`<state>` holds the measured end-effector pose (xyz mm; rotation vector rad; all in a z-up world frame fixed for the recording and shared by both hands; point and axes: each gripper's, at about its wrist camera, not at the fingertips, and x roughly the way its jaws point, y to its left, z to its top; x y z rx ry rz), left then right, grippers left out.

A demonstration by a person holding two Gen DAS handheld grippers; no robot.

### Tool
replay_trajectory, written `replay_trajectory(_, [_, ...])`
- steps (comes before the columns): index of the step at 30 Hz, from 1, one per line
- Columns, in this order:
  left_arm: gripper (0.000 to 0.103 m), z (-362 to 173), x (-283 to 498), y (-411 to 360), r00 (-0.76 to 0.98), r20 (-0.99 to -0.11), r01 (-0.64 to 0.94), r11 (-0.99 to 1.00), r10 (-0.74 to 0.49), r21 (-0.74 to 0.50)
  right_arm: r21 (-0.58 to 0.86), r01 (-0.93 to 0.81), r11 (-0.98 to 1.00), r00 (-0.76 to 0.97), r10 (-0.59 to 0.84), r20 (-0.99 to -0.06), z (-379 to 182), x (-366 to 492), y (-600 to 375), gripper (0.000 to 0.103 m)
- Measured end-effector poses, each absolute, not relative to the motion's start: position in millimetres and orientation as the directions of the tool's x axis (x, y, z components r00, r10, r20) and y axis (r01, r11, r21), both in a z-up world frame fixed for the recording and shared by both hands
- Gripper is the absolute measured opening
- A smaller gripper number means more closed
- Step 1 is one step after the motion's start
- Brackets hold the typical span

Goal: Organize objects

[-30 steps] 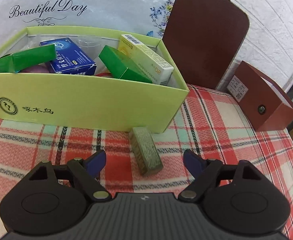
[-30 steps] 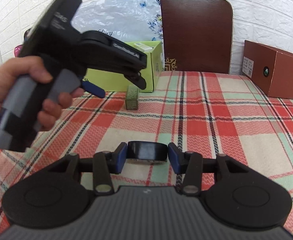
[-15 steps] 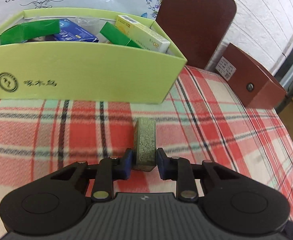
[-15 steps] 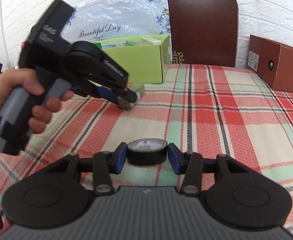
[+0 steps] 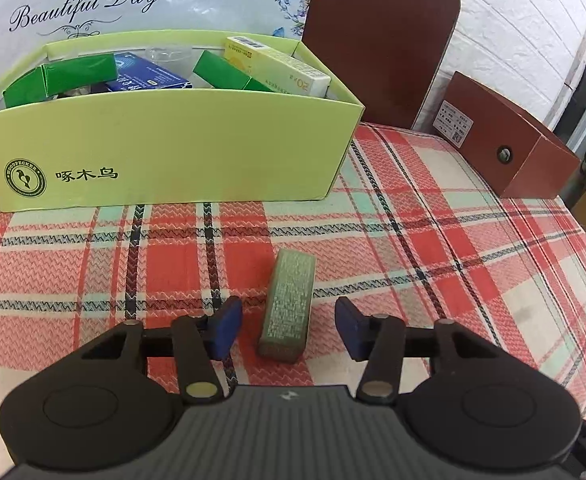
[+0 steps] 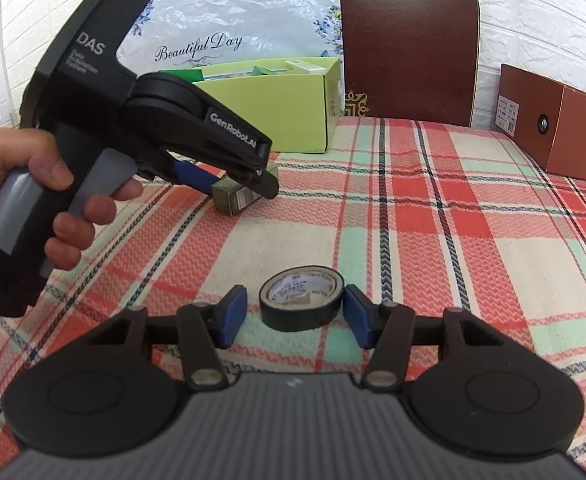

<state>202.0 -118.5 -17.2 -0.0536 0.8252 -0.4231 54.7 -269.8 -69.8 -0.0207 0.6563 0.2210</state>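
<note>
Behind your table (image 6: 433, 216), covered by a red, green and cream plaid cloth, stands a white brick-pattern wall (image 6: 533, 12). A brown chair back (image 6: 407, 44) leans against it, beside a floral plastic sheet (image 6: 229, 12) printed "Beautiful Day". Lighting is bright and even.

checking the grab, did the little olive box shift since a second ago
yes, in the right wrist view the olive box has come away from the lime bin, toward the camera

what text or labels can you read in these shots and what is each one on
"Beautiful Day": white floral sheet behind the green box
"啄木鸟" beside a round logo: green box front
"20": yellow carton in that box
"DAS" and "GenRobot.AI": left gripper body
Too small to read: print on the olive box, tape roll core, brown box sticker
</note>
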Motion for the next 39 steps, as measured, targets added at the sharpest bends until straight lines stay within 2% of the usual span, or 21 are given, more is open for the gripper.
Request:
replay_trajectory(1, [0.025,-17.8,201.5,-117.9,0.594,-0.706,0.357,0.912,-0.387,-0.2,0.045,-0.206,0.977,0.771,0.191,-0.607,-69.9,54.9,-269.4,0.043])
replay_trajectory(3, [0.024,-17.0,199.0,-111.5,0.584,-0.706,0.351,0.909,-0.401,-0.225,0.05,-0.206,0.977,0.768,0.193,-0.61,-68.6,55.7,-270.1,0.043])
replay_trajectory(8, [0.023,3.8,181.2,-90.6,0.612,-0.667,0.361,0.901,-0.424,-0.241,0.062,-0.243,0.968,0.779,0.233,-0.582,-55.1,57.1,-265.9,0.043])
replay_trajectory(17, [0.023,88.9,193.9,-44.4,0.758,-0.504,0.337,0.911,-0.413,-0.24,0.02,-0.348,0.937,0.84,0.322,-0.436,5.5,114.7,-237.8,0.043])
replay_trajectory(21, [0.023,118.0,220.3,-32.3,0.802,-0.477,0.298,0.933,-0.359,-0.201,-0.005,-0.373,0.928,0.86,0.344,-0.378,30.7,160.1,-219.2,0.043])
replay_trajectory(27, [0.023,127.1,268.5,-24.3,0.826,-0.47,0.251,0.95,-0.311,-0.186,-0.068,-0.357,0.931,0.885,0.314,-0.345,47.6,234.4,-189.4,0.043])
replay_trajectory(28, [0.023,123.4,273.8,-22.7,0.832,-0.461,0.254,0.951,-0.309,-0.178,-0.079,-0.355,0.931,0.885,0.308,-0.349,43.3,246.3,-184.6,0.051])
replay_trajectory(29, [0.033,118.2,278.1,-23.6,0.836,-0.452,0.263,0.95,-0.311,-0.166,-0.085,-0.349,0.933,0.882,0.297,-0.366,36.5,256.6,-181.7,0.076])
replay_trajectory(30, [0.063,109.6,281.4,-22.7,0.833,-0.455,0.277,0.949,-0.314,-0.148,-0.091,-0.321,0.943,0.884,0.264,-0.387,28.1,265.3,-179.9,0.086])
replay_trajectory(31, [0.077,102.4,282.2,-20.8,0.836,-0.461,0.264,0.955,-0.298,-0.138,-0.098,-0.284,0.954,0.889,0.223,-0.4,19.8,267.4,-180.1,0.089])
replay_trajectory(32, [0.085,95.0,278.7,-17.8,0.851,-0.45,0.236,0.963,-0.27,-0.132,-0.097,-0.271,0.958,0.89,0.212,-0.403,12.2,264.5,-182.9,0.089])
replay_trajectory(33, [0.085,88.3,273.5,-13.4,0.868,-0.428,0.215,0.967,-0.252,-0.134,-0.084,-0.274,0.958,0.891,0.22,-0.398,5.8,257.9,-187.1,0.09])
replay_trajectory(35, [0.085,79.8,264.8,-6.7,0.87,-0.42,0.214,0.965,-0.259,-0.152,-0.059,-0.26,0.964,0.898,0.22,-0.381,-4.2,239.7,-196.2,0.103])
replay_trajectory(39, [0.086,76.3,238.8,-1.5,0.896,-0.387,0.176,0.974,-0.219,-0.144,-0.006,-0.215,0.977,0.898,0.195,-0.393,-11.7,208.6,-211.1,0.103])
